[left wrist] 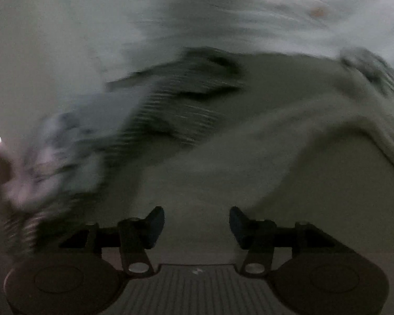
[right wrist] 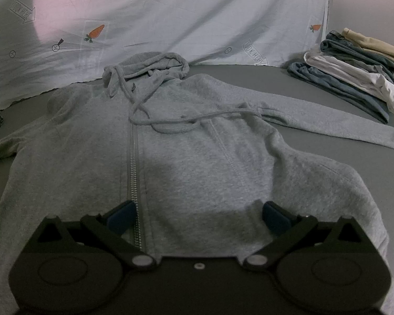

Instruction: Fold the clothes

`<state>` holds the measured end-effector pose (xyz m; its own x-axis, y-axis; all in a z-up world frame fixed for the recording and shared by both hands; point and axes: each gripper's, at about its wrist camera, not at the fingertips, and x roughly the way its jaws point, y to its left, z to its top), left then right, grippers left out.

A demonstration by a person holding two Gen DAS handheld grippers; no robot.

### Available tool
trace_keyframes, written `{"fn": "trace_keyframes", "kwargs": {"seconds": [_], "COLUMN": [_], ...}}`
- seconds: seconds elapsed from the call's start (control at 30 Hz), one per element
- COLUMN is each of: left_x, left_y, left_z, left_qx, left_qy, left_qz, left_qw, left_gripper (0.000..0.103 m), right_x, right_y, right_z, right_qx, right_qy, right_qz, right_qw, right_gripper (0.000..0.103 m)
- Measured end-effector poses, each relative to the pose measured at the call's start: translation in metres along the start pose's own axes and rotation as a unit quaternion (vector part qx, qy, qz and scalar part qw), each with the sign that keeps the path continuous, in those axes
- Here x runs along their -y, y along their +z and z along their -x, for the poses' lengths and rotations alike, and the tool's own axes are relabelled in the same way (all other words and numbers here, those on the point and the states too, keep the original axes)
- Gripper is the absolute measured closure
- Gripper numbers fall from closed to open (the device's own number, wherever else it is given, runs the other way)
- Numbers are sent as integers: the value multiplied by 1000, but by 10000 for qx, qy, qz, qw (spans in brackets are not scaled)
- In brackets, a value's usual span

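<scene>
The grey hoodie [right wrist: 197, 141] lay spread flat, front up, on the grey surface [right wrist: 315, 84], its long axis running straight away from the right hand-held gripper [right wrist: 197, 216], hood at the far edge. That gripper hovered at the hem, jaws apart and empty. The left hand-held gripper [left wrist: 196, 225], also apart, saw only blurred cloth. No containers showed; folded clothes [right wrist: 354, 78] sat stacked at the far right corner.

Both grippers are held with jaws spread and nothing pinched between them. The right gripper [right wrist: 197, 216] is opened really wide, blue pads [right wrist: 120, 216] angled outward. The left gripper [left wrist: 196, 223] is parted less; its view is pretty smeared by blur.
</scene>
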<state>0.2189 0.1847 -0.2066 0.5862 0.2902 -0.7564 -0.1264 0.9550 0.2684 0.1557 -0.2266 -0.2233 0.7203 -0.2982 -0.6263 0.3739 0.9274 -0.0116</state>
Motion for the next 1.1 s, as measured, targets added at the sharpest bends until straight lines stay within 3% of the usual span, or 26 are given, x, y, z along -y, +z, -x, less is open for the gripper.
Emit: {"fn": "trace_keyframes", "kwargs": {"seconds": [0.13, 0.2, 0.23, 0.27, 0.3, 0.47, 0.57, 0.67, 0.83, 0.97, 1.1], "left_x": [19, 15, 12, 9, 6, -23, -53, -86, -137, -163, -167], "left_y": [-4, -6, -7, -6, -4, 3, 9, 11, -3, -20, -20], "left_z": [-13, -14, -14, -15, -15, -4, 2, 0, -16, -33, -32], "left_qx": [-103, -48, -62, -100, -146, -77, -96, -195, -532, -676, -734], "left_qy": [-15, -73, -150, -97, -6, 289, 519, 698, 956, 1131, 1185], "left_qz": [-434, -407, -329, -275, -227, 194, 857, 1599, 2899, 3295, 3269], "left_qw": [9990, 9991, 9993, 9995, 9996, 9994, 9949, 9845, 9508, 9349, 9347], "left_gripper": [38, 42, 59, 89, 95, 94, 94, 95, 94, 93, 88], "right_x": [0, 0, 0, 0, 0, 0, 0, 1, 1, 0, -1], "right_y": [0, 0, 0, 0, 0, 0, 0, 1, 0, 1, 1], "right_z": [0, 0, 0, 0, 0, 1, 0, 0, 0, 0, 1], "right_qx": [-1, -2, -2, -1, -1, 1, 1, 0, -2, -8, -15], "right_qy": [1, 1, 0, 0, 1, 4, 8, 12, 15, 8, -3], "right_qz": [1, 2, 0, 1, 2, 5, 8, 13, 14, 9, 13], "right_qw": [10000, 10000, 10000, 10000, 10000, 10000, 10000, 10000, 10000, 10000, 10000], "right_gripper": [0, 0, 0, 0, 0, 0, 0, 0, 0, 0, 0]}}
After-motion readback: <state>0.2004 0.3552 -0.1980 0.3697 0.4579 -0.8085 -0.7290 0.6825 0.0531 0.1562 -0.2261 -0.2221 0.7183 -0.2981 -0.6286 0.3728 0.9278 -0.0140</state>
